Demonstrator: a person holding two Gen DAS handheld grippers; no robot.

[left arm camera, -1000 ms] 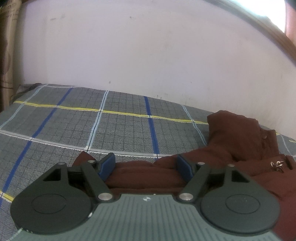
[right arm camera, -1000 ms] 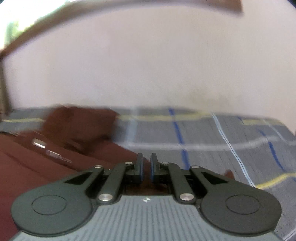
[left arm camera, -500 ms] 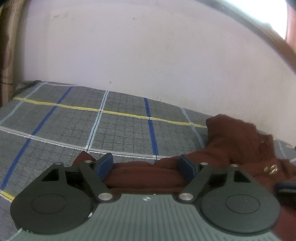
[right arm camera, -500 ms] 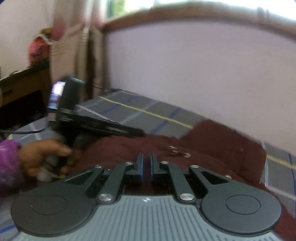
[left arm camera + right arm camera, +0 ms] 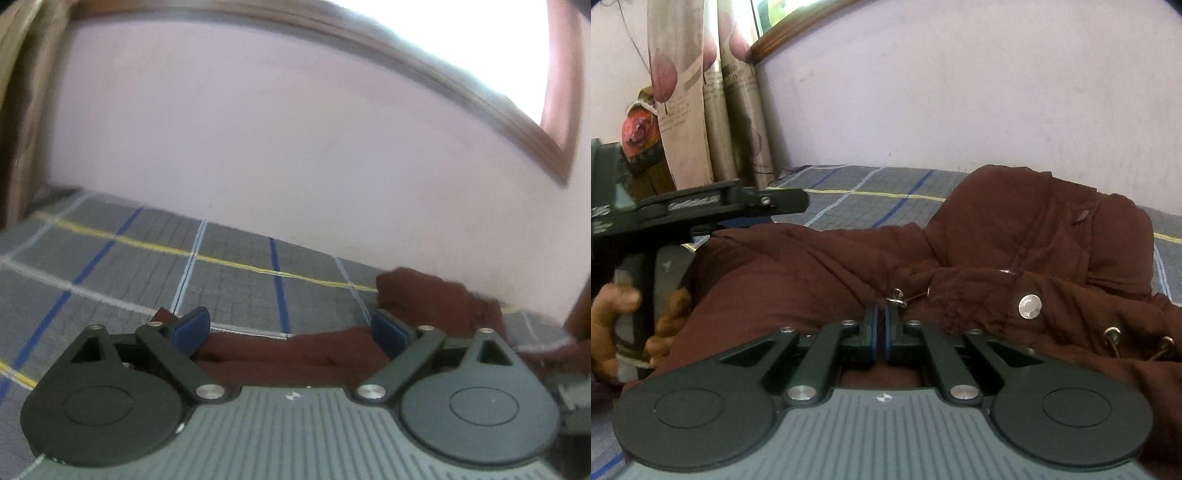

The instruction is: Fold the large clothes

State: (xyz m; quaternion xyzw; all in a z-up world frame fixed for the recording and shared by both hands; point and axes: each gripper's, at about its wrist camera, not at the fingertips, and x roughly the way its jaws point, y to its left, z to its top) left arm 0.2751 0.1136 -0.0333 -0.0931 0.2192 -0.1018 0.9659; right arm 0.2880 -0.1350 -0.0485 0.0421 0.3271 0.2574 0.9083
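A dark maroon padded jacket [image 5: 979, 251] with metal snaps lies rumpled on a grey plaid bed [image 5: 871, 192]. My right gripper [image 5: 881, 325] is shut with nothing between its pads, just above the jacket's front near a small metal ring. My left gripper [image 5: 290, 326] is open, its blue pads either side of a maroon sleeve [image 5: 295, 354] without gripping it. The left gripper also shows from the side in the right wrist view [image 5: 764, 203], held in a hand over the jacket's left edge.
A pale wall [image 5: 258, 147] runs behind the bed, with a wooden window frame [image 5: 554, 155] above. Patterned curtains [image 5: 701, 92] hang at the bed's far left corner. The hood [image 5: 432, 295] of the jacket lies toward the wall.
My right gripper has swung left, from facing the bedsheet to facing across the jacket toward the left gripper. The left gripper has tilted upward a little, staying open over the sleeve.
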